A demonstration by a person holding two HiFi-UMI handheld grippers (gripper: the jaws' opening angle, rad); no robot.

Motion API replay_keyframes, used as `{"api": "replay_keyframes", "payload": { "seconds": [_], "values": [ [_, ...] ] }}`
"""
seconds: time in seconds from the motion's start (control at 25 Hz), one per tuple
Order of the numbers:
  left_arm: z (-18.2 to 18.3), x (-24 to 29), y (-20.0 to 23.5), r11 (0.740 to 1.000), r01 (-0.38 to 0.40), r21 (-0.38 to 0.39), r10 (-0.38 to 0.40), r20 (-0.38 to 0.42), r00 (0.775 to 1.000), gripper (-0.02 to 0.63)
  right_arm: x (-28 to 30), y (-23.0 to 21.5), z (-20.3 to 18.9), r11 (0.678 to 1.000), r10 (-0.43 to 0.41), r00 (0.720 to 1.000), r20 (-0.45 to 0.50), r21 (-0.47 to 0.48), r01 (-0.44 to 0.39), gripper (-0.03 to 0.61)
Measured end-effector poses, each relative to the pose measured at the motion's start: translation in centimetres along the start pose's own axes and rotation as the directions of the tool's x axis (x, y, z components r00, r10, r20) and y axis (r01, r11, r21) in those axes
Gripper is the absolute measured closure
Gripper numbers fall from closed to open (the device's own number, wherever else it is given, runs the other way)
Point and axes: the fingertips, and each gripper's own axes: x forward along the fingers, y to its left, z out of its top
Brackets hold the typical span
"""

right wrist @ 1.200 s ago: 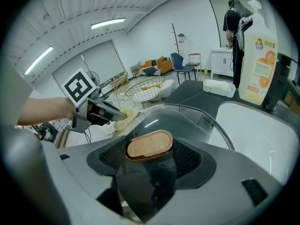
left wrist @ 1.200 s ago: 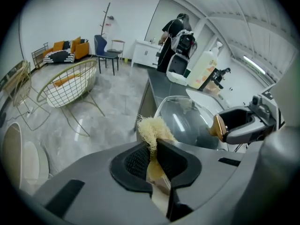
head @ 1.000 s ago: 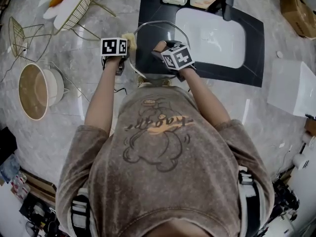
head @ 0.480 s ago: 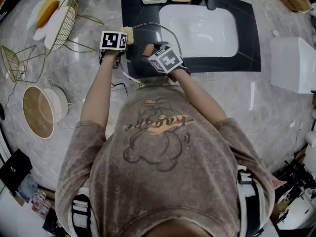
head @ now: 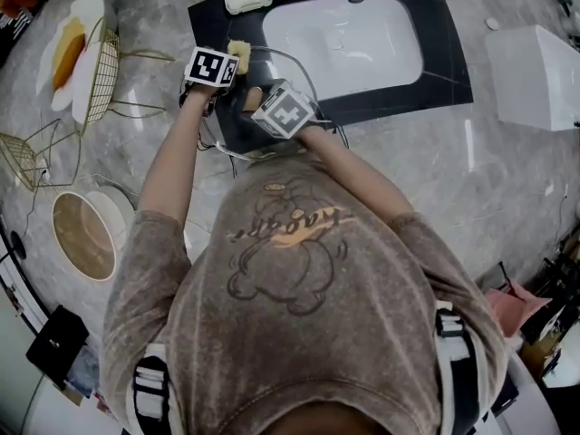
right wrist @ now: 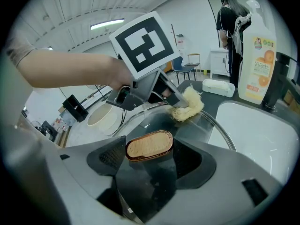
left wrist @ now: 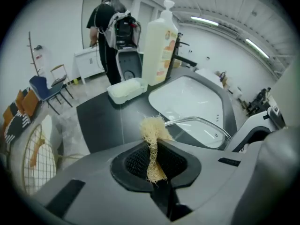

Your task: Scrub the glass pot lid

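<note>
Grip of the right tongs (right wrist: 149, 156) on the glass pot lid (right wrist: 213, 125): one pad pressed to each side of its oval, wood-topped knob (right wrist: 149, 143). Lid placed over the left end of the black sink surround (head: 444, 62), just beside the white basin (head: 349, 39); resting there or lifted clear, hard to tell. Left tongs (left wrist: 155, 149) pressed together on a pale fibre scrubber (left wrist: 153, 128), squeezed thin between the pads, with a frayed tuft sticking out past the tips. Tuft against the glass near the lid's far rim, as seen in the right gripper view. Behind the basin, an orange-labelled detergent bottle (left wrist: 159, 43) and a white soap dish (left wrist: 124, 89). On the grey marble counter (head: 408, 179) to the left, a gold wire rack (head: 113, 62) and a round bowl (head: 83, 234); to the right, a white box (head: 539, 62). Farther back in the room, a person (left wrist: 104, 29) standing, turned away.
</note>
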Motion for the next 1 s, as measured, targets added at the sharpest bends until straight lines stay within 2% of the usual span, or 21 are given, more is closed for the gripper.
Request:
{"api": "replay_keyframes", "payload": {
  "seconds": [0.12,0.24,0.36,0.48,0.6,0.68,0.84,1.0],
  "values": [
    [1.4,1.1,-1.3,0.994,0.04,0.101,-0.038,-0.019,0.999,0.565,-0.2,0.1,0.1,1.0,0.001,1.0,-0.002,0.005,-0.001,0.261],
    [2.7,2.1,-2.7,0.976,0.086,0.202,-0.08,-0.035,0.996,0.565,-0.2,0.0,0.1,1.0,0.0,1.0,-0.001,0.01,0.0,0.261],
    [3.7,3.0,-4.4,0.942,0.138,0.307,-0.127,-0.056,0.99,0.565,-0.1,-0.1,0.1,1.0,0.001,1.0,-0.002,0.012,-0.001,0.261],
    [4.4,3.9,-6.1,0.89,0.192,0.413,-0.169,-0.092,0.981,0.565,-0.1,-0.3,-0.1,1.0,0.005,1.0,-0.006,0.016,-0.005,0.261],
    [4.9,4.7,-7.9,0.825,0.253,0.506,-0.216,-0.131,0.968,0.565,0.0,-0.4,-0.2,1.0,0.013,1.0,-0.007,0.028,-0.012,0.261],
    [5.2,5.0,-9.0,0.771,0.287,0.569,-0.241,-0.158,0.958,0.565,0.1,-0.5,-0.2,0.999,0.024,1.0,-0.004,0.044,-0.024,0.259],
    [5.2,5.2,-11.0,0.637,0.348,0.688,-0.286,-0.208,0.935,0.565,0.4,-0.4,-0.2,0.996,0.046,0.999,0.001,0.073,-0.046,0.261],
    [5.1,5.6,-13.3,0.511,0.414,0.753,-0.354,-0.255,0.9,0.565,0.4,-0.5,-0.3,0.996,0.041,0.999,-0.014,0.081,-0.04,0.261]
  ]
}}
